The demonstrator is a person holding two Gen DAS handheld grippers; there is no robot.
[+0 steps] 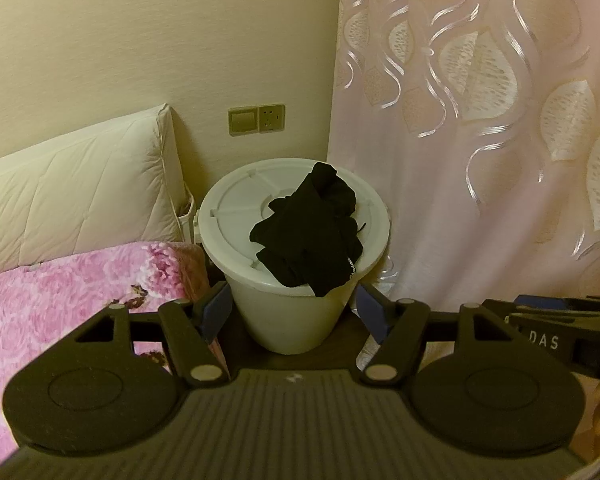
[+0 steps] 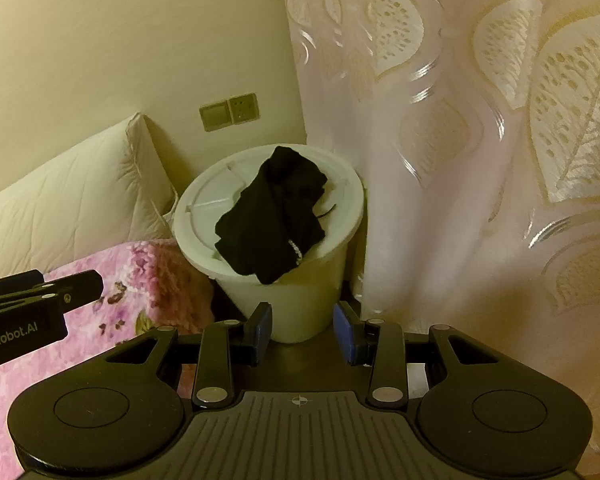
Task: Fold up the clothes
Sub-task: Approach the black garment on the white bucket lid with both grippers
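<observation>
Black garment point(image 1: 310, 232) lies crumpled on the white bucket point(image 1: 284, 312) lid beside the bed point(image 1: 60, 300), untouched — left gripper point(image 1: 292, 312) and right gripper point(image 2: 302, 330) both spread, empty — best to pinch one overhanging edge, lift clear before unfolding.

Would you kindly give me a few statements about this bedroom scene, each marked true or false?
1. The black garment lies crumpled on the lid of the white bucket. True.
2. The left gripper is clamped on the garment. False: its jaws stand open, empty, short of the bucket.
3. The right gripper is open. True.
4. The garment lies on the pink blanket. False: it lies on the bucket lid.
</observation>
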